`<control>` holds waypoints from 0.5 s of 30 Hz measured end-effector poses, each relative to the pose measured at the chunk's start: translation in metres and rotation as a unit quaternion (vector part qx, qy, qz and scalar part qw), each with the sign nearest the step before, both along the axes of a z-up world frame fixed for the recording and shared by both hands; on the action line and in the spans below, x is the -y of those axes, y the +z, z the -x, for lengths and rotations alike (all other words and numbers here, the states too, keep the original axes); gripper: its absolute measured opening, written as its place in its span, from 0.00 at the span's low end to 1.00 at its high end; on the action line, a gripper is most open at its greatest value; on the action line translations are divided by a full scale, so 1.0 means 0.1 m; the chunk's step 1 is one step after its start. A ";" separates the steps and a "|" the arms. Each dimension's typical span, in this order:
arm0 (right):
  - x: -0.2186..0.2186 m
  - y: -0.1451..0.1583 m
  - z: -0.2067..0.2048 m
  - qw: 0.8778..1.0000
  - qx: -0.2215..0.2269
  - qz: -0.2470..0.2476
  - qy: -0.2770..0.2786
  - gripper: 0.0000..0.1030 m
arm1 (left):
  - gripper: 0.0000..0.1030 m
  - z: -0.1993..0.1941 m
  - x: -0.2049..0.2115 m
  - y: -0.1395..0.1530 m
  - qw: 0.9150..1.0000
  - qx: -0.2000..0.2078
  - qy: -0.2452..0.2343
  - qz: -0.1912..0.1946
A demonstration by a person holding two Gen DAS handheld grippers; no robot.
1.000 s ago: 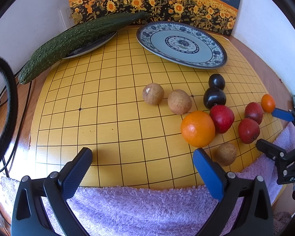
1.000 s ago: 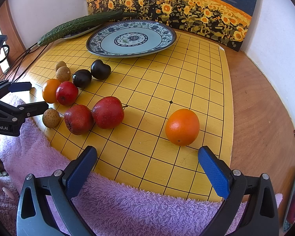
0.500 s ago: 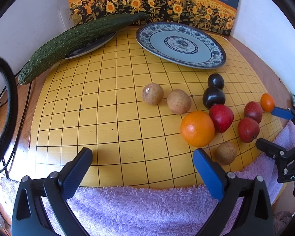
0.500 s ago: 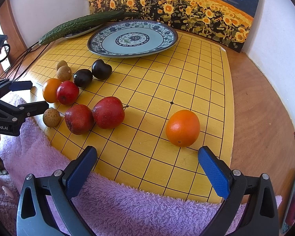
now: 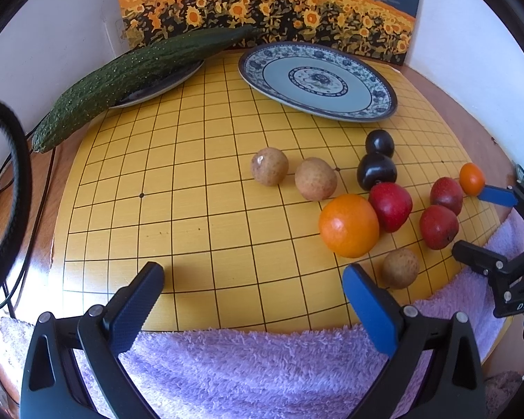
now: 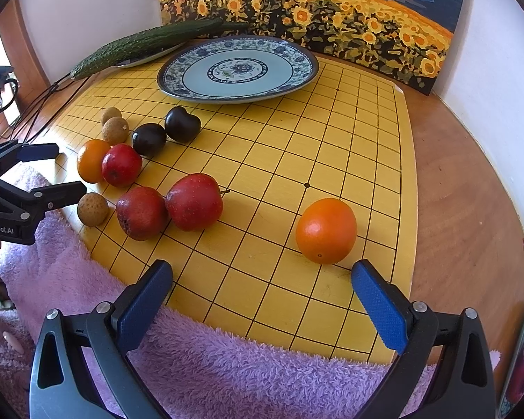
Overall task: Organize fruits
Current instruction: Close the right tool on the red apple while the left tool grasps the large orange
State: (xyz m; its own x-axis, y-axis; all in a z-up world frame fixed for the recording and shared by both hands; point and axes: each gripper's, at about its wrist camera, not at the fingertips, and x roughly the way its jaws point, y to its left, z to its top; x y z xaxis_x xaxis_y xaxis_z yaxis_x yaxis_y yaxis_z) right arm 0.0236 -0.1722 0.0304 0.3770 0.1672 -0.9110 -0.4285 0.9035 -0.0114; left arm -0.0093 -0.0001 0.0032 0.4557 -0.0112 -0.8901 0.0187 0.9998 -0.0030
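Fruit lies on the yellow grid board. In the left wrist view an orange sits beside a red fruit, two dark plums, two brown longans and a third longan. My left gripper is open and empty over the board's near edge. In the right wrist view a lone orange lies just ahead of my right gripper, which is open and empty. Two red fruits lie to its left. The empty blue patterned plate stands at the back.
A long cucumber rests on a second plate at the back left. A sunflower painting leans on the wall. A purple towel covers the near edge. Cables hang at the left.
Both grippers have barely shifted. The fruit has not moved.
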 end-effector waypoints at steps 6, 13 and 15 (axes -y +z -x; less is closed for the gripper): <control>-0.08 0.05 -0.01 1.000 0.004 -0.006 0.022 0.80 | 1.00 0.03 -0.01 0.02 1.000 -0.001 -0.001 0.014; -0.15 0.07 -0.03 0.999 0.005 -0.016 0.037 0.66 | 0.97 0.04 0.09 0.14 1.000 0.011 -0.014 0.021; -0.16 0.07 -0.03 0.999 0.005 -0.014 0.041 0.64 | 0.96 0.02 0.13 0.17 1.000 0.015 -0.018 0.021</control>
State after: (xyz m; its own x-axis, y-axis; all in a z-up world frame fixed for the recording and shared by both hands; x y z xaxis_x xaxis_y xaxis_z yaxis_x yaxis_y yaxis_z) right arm 0.0271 -0.1557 0.0374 0.3707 0.2241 -0.9013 -0.5014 0.8652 0.0090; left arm -0.0112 -0.0131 0.0206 0.4804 -0.0644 -0.8747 0.0551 0.9975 -0.0432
